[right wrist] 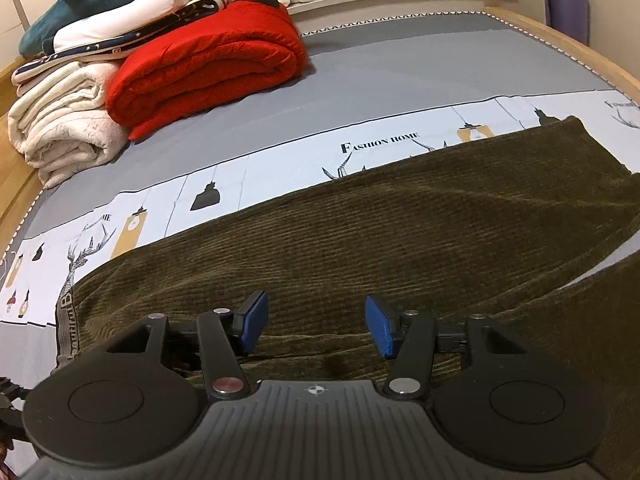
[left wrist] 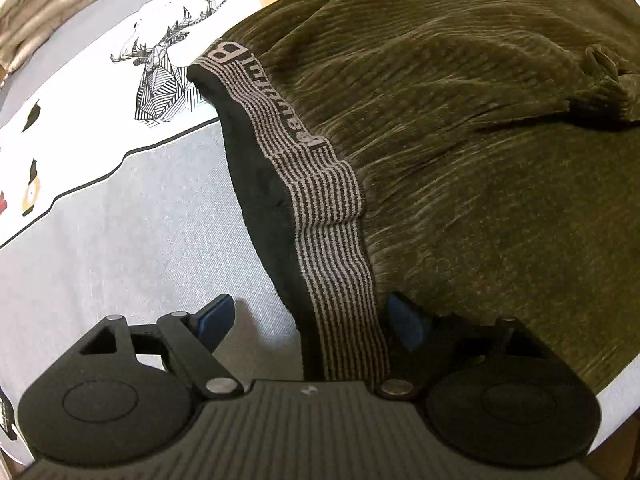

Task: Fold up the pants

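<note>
The left gripper [left wrist: 310,320] is standing w/ jaws spread wide, nothing clamped. The striped elastic waistband [left wrist: 320,184] of the olive corduroy pants [left wrist: 480,168] is running straight down btwn the two blue pads [left wrist: 410,320], but neither pad is pressing on it: the left-side pad is hanging over bare grey bedsheet [left wrist: 140,232], well off the fabric, and the right-side pad is sitting just at the band's edge over the corduroy. Can't tell if that pad is actually touching cloth. The black inner lining of the waist is showing along the band's left edge, folded outward. A gathered cuff or bunched bit is lying at the far right of the pants in this view.

The right gripper [right wrist: 314,326] is hovering w/ jaws roughly half apart, nothing btwn the pads. Both pads are poised over the corduroy, just above a crease where one layer is lying over another; contact w/ the fabric can't be judged.

The pants are lying spread flat across the bed, partly covering the white printed strip w/ the deer and lamp graphics [right wrist: 132,232]. Well behind, a rolled red blanket [right wrist: 208,64] and a folded cream blanket [right wrist: 60,128] are sitting side by side, touching.
</note>
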Motion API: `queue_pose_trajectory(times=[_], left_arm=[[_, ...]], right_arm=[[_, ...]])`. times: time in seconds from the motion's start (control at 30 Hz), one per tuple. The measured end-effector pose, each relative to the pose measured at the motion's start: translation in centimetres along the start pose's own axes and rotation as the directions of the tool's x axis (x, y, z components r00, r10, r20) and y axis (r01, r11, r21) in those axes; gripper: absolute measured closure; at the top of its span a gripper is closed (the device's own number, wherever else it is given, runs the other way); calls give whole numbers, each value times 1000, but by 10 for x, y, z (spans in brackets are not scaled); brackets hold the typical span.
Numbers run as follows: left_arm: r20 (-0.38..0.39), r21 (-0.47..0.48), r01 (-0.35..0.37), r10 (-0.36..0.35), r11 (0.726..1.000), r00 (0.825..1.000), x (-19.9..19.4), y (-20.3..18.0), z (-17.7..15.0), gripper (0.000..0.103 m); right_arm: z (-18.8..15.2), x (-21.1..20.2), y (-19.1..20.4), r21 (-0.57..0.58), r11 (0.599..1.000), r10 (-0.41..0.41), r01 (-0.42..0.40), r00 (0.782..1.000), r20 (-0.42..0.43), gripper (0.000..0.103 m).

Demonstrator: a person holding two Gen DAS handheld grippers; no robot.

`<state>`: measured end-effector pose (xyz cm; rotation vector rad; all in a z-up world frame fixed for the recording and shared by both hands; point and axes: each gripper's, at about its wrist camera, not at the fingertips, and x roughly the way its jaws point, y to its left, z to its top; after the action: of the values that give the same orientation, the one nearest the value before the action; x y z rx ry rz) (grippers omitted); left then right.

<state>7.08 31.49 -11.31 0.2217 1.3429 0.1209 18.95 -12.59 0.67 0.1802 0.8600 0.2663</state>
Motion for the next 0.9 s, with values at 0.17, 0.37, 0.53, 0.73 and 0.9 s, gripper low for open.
queue_pose_trajectory(times=[0.17,0.37,0.53,0.73,0.9], left_arm=[[50,17,-45,44,999,998,-24,-4,19,15],[238,-186,88,-42,979,970,-81,6,52,13],[369,-309,198,-75,930,926,-128,-4,72,12],[498,-316,254,-68,914,865,-163,-34,111,12],[527,-340,246,-33,908,849,-165,-54,134,11]], right_arm=[[2,1,4,-14,1000,3,-3,1000,4,47],[3,-3,-1,-7,1000,-4,4,1000,19,47],[1,-4,-3,-21,1000,-17,18,1000,24,47],[0,-6,-9,-26,999,-22,23,999,38,47],[-3,-9,-11,-55,998,-3,6,998,58,47]])
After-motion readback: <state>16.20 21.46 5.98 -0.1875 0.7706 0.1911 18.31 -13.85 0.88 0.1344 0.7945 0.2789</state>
